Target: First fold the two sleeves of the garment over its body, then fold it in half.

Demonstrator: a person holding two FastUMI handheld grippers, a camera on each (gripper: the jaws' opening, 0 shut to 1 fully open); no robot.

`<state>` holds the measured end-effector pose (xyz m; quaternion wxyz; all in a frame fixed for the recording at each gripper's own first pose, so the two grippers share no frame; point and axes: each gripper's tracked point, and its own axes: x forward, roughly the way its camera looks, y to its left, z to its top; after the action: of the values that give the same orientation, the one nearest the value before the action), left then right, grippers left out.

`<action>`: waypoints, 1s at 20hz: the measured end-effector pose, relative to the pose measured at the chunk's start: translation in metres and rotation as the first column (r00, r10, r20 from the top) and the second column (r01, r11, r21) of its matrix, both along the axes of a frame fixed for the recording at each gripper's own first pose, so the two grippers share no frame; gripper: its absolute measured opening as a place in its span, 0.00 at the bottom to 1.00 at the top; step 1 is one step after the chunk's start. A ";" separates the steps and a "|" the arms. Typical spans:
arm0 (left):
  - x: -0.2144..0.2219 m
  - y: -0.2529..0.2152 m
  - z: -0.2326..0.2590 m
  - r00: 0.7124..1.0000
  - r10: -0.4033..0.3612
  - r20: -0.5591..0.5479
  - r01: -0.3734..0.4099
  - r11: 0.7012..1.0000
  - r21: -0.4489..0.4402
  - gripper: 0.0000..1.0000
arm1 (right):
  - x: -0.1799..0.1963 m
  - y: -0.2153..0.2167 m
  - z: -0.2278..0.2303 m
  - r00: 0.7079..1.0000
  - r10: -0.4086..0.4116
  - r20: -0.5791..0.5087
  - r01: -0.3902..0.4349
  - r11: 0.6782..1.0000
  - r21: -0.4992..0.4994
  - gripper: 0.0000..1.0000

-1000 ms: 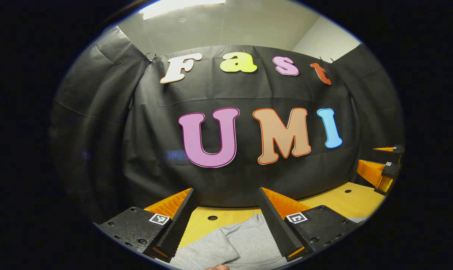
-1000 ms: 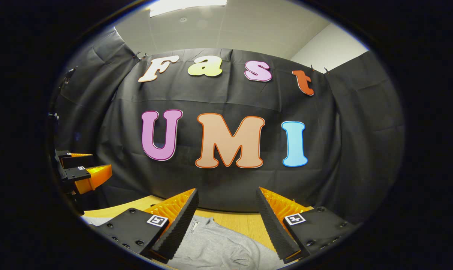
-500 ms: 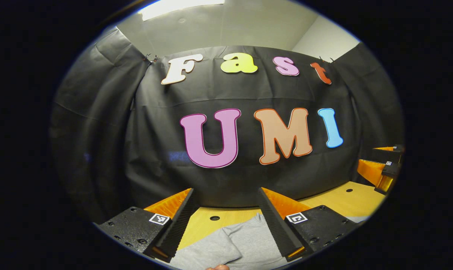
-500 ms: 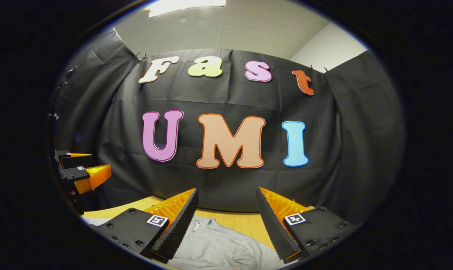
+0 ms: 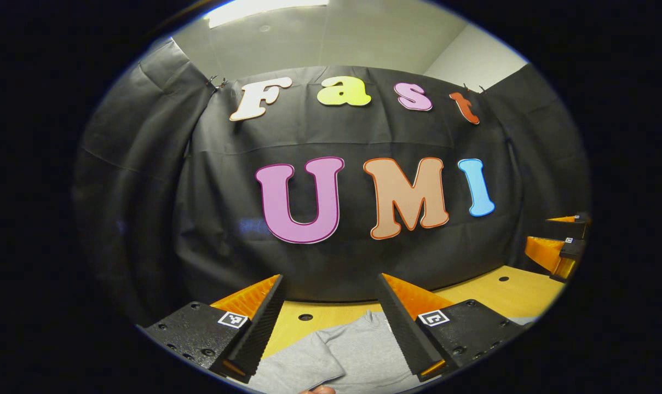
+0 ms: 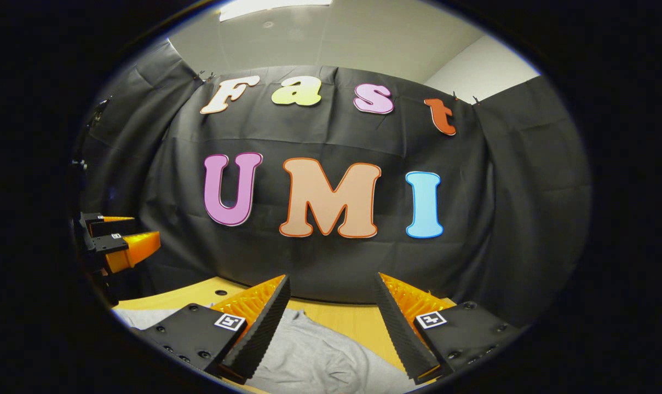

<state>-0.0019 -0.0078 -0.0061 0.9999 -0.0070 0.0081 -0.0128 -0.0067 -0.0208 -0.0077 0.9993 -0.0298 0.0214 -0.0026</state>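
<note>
A grey garment [image 5: 347, 353] lies on the wooden table [image 5: 506, 293], low in the left gripper view, with a folded flap of cloth at its left. My left gripper [image 5: 331, 287] hangs open above it, holding nothing. In the right gripper view the same grey garment [image 6: 320, 355] lies below my right gripper [image 6: 331, 284], which is open and holds nothing. The right gripper [image 5: 560, 241] also shows at the far right of the left gripper view, and the left gripper [image 6: 120, 241] at the far left of the right gripper view.
The black cloth wall stands close behind the table. Small round holes [image 5: 305, 317] dot the wooden tabletop. A fingertip [image 5: 317, 389] shows at the bottom edge of the left gripper view.
The right gripper view has tipped slightly down, so more of the garment and table show. The left gripper view has shifted slightly sideways. Both grippers stay open.
</note>
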 end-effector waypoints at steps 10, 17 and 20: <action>0.006 -0.021 -0.005 0.999 -0.053 -0.007 0.053 0.999 -0.009 0.96 | -0.027 -0.067 -0.042 0.990 -0.066 -0.124 0.052 0.992 -0.114 0.97; 0.008 -0.042 -0.010 0.995 -0.099 -0.014 0.099 0.995 -0.018 0.96 | -0.063 -0.131 -0.096 0.952 -0.141 -0.272 0.103 0.983 -0.151 0.97; 0.008 -0.052 -0.009 0.993 -0.120 -0.014 0.120 0.992 -0.024 0.96 | -0.081 -0.154 -0.114 0.928 -0.175 -0.329 0.122 0.977 -0.177 0.98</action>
<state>0.0063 -0.0603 -0.0146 0.9970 -0.0183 0.0162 -0.0731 -0.0873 -0.1748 -0.1218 0.9719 -0.1049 0.1969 -0.0747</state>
